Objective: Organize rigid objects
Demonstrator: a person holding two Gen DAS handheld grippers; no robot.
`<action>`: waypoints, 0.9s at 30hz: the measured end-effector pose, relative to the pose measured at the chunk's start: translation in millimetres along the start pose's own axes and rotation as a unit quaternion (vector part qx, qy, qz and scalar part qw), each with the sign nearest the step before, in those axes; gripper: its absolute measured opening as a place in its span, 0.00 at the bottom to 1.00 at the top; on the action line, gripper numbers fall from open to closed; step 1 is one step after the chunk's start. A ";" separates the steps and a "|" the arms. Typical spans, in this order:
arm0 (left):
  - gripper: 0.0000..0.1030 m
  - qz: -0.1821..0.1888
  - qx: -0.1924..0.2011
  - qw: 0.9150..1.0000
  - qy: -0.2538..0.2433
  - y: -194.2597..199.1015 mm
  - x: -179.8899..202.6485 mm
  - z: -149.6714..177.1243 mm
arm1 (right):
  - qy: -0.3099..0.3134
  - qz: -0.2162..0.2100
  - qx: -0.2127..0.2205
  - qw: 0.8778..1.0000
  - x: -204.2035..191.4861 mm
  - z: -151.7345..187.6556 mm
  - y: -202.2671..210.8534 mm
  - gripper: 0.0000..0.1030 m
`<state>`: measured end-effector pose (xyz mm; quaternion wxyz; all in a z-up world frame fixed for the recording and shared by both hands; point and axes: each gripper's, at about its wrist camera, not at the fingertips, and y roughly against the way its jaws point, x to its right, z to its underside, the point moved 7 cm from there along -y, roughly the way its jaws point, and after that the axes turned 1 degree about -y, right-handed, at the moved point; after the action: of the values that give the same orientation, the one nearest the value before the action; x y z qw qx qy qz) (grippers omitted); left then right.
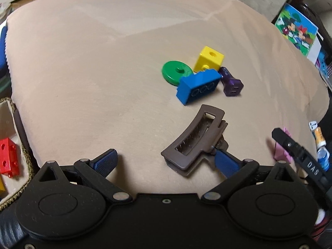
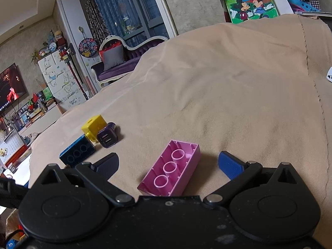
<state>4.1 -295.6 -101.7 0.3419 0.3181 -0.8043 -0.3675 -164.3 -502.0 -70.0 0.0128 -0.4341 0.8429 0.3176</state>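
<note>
Left gripper: jaws spread wide, holding nothing. The brown hair claw clip lies on the beige cloth between the fingers, its hinge end touching or just beside the blue right pad; whether they actually touch cannot be told. The left pad is well apart from it.

Right gripper: also released, jaws wide. A pink building brick lies studs-down, hollow side up, between the fingers, touching neither pad. It sits near the cloth's near edge, on the right side.

Farther in, toward the middle of the cloth, a loose cluster: blue building brick on its side, a green disc just behind it to the left, a yellow cube with a hole behind, and a purple dual-USB car charger lying against the blue brick's right end. These look touching or nearly so.

Off the cloth's near-left corner, a fabric-trimmed container holds a red block; a sliver of something yellow shows below it.

Judgement on progress: early to middle. At least one piece appears already put away; six pieces remain out on the cloth. Both grippers seem lined up for a pick, clip on the left, pink brick on the right, with neither grasp closed yet.
</note>
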 end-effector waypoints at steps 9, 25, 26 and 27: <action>0.94 -0.001 0.013 1.000 -0.015 6.0 9.0 -8.9 | 0.003 0.001 -0.001 1.000 -0.3 0.3 -0.4 1.00; 0.75 -0.053 0.000 0.991 -0.125 -23.2 45.3 3.5 | 0.089 0.068 -0.065 0.992 -11.0 3.0 3.2 0.79; 0.70 -0.051 0.002 0.990 -0.130 -22.2 47.3 4.1 | 0.093 0.078 -0.067 0.990 -10.6 2.6 3.2 0.71; 0.67 -0.050 0.004 0.990 -0.135 -21.3 49.3 4.8 | 0.098 0.086 -0.068 0.989 -10.5 2.1 3.9 0.68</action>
<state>-21.9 -342.7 -105.7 0.2102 0.3067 -0.8276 -0.4206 -161.2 -491.6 -66.5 -0.1273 -0.3890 0.8505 0.3303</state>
